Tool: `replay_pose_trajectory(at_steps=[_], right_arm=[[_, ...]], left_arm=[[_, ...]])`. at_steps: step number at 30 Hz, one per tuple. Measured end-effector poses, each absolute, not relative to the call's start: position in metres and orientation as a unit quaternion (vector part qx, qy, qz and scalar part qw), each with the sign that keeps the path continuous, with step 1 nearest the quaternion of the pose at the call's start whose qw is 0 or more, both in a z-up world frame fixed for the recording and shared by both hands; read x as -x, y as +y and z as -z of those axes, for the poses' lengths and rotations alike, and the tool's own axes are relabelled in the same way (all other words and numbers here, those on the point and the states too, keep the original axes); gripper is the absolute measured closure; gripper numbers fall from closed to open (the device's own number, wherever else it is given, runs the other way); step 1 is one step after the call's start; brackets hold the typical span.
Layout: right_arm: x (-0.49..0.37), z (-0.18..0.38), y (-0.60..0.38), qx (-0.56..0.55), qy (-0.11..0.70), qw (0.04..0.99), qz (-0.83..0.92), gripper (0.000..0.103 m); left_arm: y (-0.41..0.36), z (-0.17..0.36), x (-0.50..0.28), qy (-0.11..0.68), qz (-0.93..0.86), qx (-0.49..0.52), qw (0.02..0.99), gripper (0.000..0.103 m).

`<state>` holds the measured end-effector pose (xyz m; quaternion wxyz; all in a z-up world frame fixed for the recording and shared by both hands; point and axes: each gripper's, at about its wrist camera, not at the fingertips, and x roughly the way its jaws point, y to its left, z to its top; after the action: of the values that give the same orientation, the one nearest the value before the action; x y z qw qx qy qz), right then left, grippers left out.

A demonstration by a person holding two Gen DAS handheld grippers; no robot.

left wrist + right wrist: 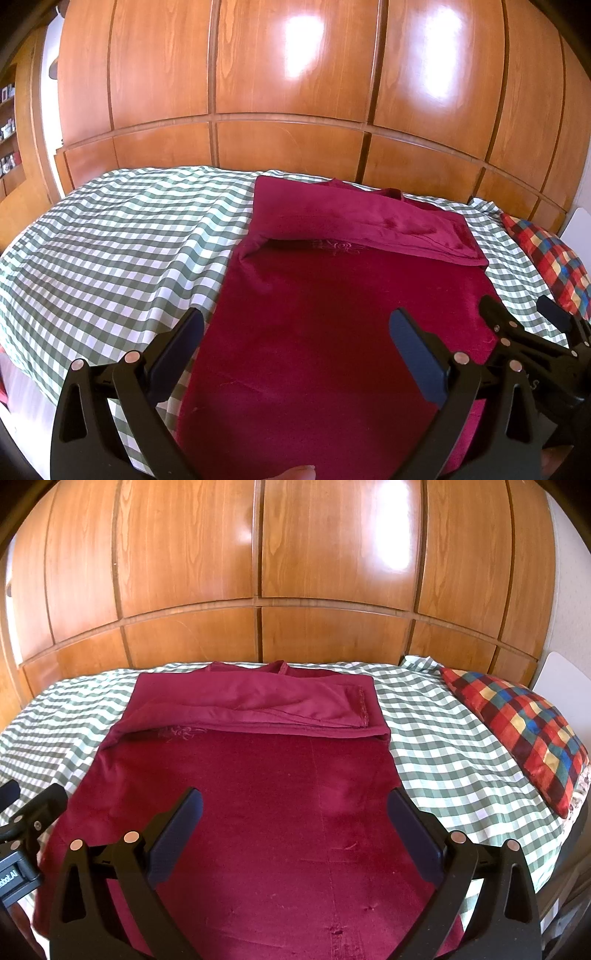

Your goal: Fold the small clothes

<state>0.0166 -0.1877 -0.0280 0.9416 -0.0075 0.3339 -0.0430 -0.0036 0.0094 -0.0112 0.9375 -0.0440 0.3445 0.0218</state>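
Below both spread fingers (410, 823): maroon top (258, 794), flat.

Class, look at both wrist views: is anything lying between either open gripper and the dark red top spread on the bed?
Nothing visible. The left gripper and right gripper sit open directly over the dark red top, its sleeves folded across. The checked pillow lies off to the right.

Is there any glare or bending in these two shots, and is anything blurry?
Left wrist view: two bright glare patches on the wardrobe, its straight panel lines bowed by the fisheye, corners dark. Right wrist view: the same glare and bowing; the shirt and pillow look sharp.
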Motion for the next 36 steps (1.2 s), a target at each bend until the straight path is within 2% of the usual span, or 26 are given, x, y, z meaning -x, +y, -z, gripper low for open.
replay_pose_trajectory(at_steps=[36], right_arm=[[-0.0205, 0.0328, -0.1862, 0.004, 0.344, 0.938, 0.038, 0.004]], left_arm=[[0.0057, 0.0089, 0.0043, 0.343, -0.021, 0.042, 0.938, 0.003]])
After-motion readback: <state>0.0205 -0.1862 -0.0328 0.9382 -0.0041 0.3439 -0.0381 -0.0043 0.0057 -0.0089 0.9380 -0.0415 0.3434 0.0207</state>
